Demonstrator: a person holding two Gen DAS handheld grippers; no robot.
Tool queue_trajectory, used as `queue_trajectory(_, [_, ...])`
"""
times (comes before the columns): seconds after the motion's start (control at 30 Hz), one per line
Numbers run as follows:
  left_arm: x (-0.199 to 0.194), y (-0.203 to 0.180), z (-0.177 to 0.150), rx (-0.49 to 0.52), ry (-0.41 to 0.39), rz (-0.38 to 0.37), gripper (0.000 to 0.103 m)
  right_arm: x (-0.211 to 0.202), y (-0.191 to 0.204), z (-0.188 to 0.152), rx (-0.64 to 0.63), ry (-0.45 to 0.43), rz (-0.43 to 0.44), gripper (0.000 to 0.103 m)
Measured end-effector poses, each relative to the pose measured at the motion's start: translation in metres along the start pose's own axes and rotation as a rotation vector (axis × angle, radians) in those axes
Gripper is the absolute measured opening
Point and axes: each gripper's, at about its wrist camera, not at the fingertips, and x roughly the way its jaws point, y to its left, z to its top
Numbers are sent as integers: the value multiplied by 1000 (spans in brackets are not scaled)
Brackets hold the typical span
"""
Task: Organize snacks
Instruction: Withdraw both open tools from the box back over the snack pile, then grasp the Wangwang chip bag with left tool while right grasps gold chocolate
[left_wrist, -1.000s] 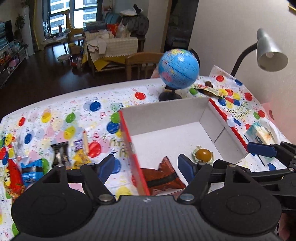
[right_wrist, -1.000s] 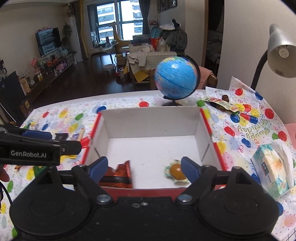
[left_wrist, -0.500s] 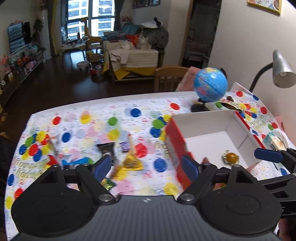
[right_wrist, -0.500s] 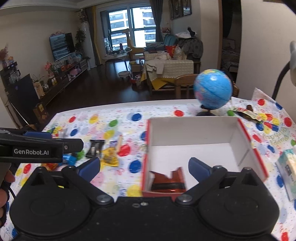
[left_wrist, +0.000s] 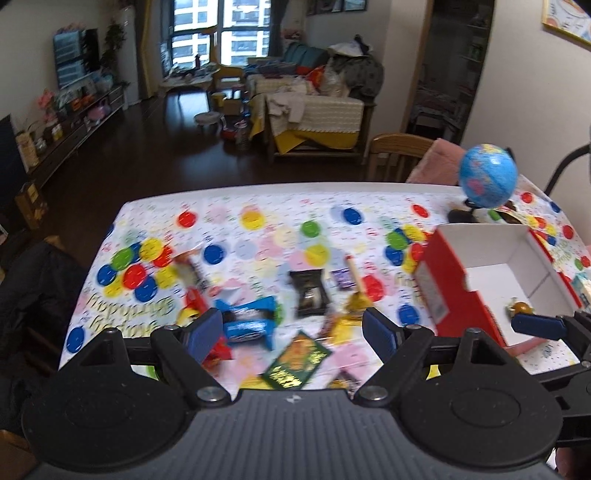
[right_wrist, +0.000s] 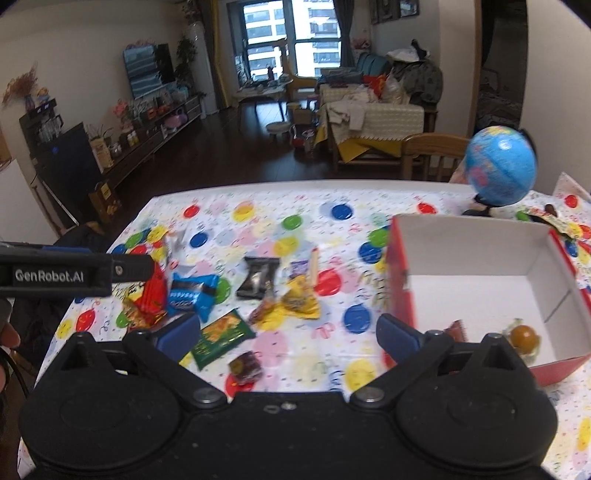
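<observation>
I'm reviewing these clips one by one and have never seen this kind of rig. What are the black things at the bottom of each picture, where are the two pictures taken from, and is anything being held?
There is no robot here. A person holds a two-finger gripper in each hand, and a fisheye camera on each looks forward along its blue-tipped fingers. One picture comes from the left gripper, the other from the right gripper. Both are open and hold nothing.

On the balloon-print tablecloth lie loose snacks: a blue packet, a black packet, a green packet and a yellow packet. To the right stands a red box, white inside, already holding a round orange candy and a reddish-brown packet. A globe stands behind the box.
</observation>
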Motion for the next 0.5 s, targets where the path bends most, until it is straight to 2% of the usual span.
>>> queue_trajectory(0.3, [30, 52, -6, -70, 58, 48, 83, 39, 36, -2, -31, 59, 14, 100])
queue_trajectory(0.5, [58, 80, -17, -75, 108, 76, 83, 66, 45, -13, -50, 115, 3, 96])
